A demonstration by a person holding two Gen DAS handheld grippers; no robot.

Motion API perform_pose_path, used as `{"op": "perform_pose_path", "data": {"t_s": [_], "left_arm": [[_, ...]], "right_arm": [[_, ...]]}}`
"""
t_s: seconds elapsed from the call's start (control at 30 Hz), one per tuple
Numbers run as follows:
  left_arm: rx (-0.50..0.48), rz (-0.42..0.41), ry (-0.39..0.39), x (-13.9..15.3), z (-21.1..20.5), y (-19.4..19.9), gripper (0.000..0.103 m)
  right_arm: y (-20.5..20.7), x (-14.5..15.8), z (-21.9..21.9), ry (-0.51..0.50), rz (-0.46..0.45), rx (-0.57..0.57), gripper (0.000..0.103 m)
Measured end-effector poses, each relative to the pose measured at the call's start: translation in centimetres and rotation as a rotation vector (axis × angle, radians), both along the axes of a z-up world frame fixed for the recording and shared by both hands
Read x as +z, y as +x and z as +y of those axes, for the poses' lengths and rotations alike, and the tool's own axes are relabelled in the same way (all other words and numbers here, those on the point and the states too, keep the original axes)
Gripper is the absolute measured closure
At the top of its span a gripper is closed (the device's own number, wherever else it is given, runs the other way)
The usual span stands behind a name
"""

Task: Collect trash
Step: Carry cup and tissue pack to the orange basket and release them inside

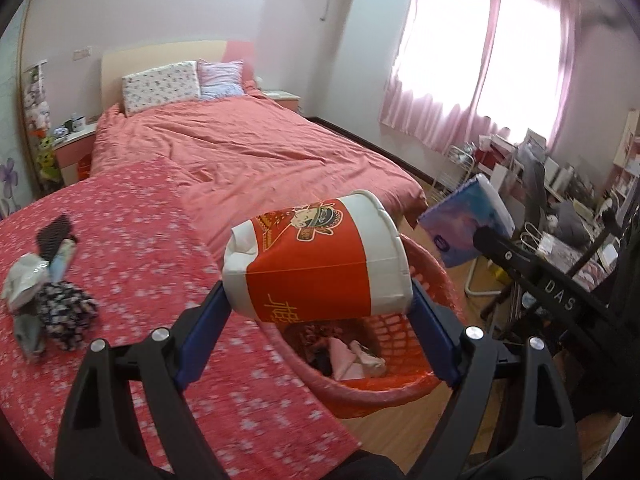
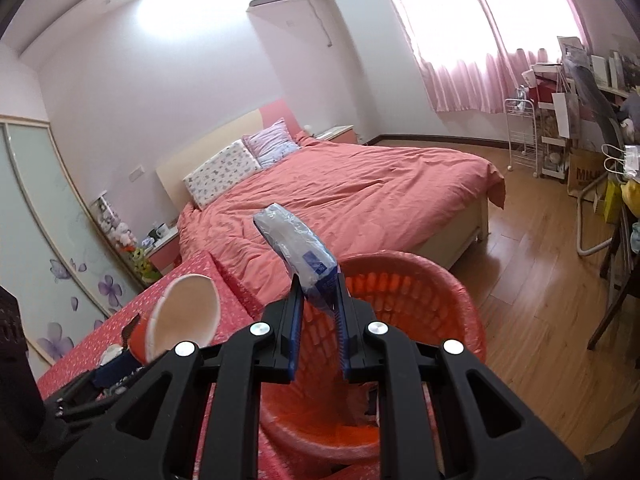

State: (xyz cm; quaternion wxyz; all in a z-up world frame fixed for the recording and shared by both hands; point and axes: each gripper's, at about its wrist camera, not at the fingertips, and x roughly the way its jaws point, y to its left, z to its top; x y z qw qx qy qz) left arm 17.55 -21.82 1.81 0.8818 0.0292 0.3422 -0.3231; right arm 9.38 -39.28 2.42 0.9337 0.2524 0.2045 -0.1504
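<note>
your left gripper (image 1: pixel 320 300) gripped the paper cup (image 1: pixel 316 256) wide, right gripper (image 2: pixel 318 300) pinched the blue packet (image 2: pixel 296 240) over the red basket (image 2: pixel 440 280); rubbish (image 1: pixel 44 280) remained on the bed (image 1: pixel 240 152).

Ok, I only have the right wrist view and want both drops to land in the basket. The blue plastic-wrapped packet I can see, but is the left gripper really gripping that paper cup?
Observer: Yes. The left gripper has the red and white paper cup lying sideways between its blue pads, with its bottom dented.
Operator: What is inside the basket?
Observer: Crumpled pink scraps lie at the bottom of the red plastic mesh basket.
Operator: Is there more to collect?
Observer: A heap of crumpled wrappers and dark patterned pieces lies on the red flowered cover.
</note>
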Motion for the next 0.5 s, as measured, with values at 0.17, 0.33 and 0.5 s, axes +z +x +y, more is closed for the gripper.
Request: {"op": "perform_pose_path", "data": {"t_s": [0.17, 0.33, 0.5], "left_arm": [[-0.03, 0.021, 0.024, -1.8, -2.7, 0.8, 0.019], [-0.04, 0.056, 0.066, -3.7, -4.5, 2.0, 0.017], [-0.008, 0.097, 0.092, -5.4, -4.2, 3.2, 0.015]], "right_arm": [[0.5, -0.9, -0.8, 0.016, 0.011, -0.014, 0.088], [1.7, -2.0, -1.8, 0.041, 0.052, 0.007, 0.084], [1.8, -2.7, -2.0, 0.046, 0.076, 0.013, 0.064]]}}
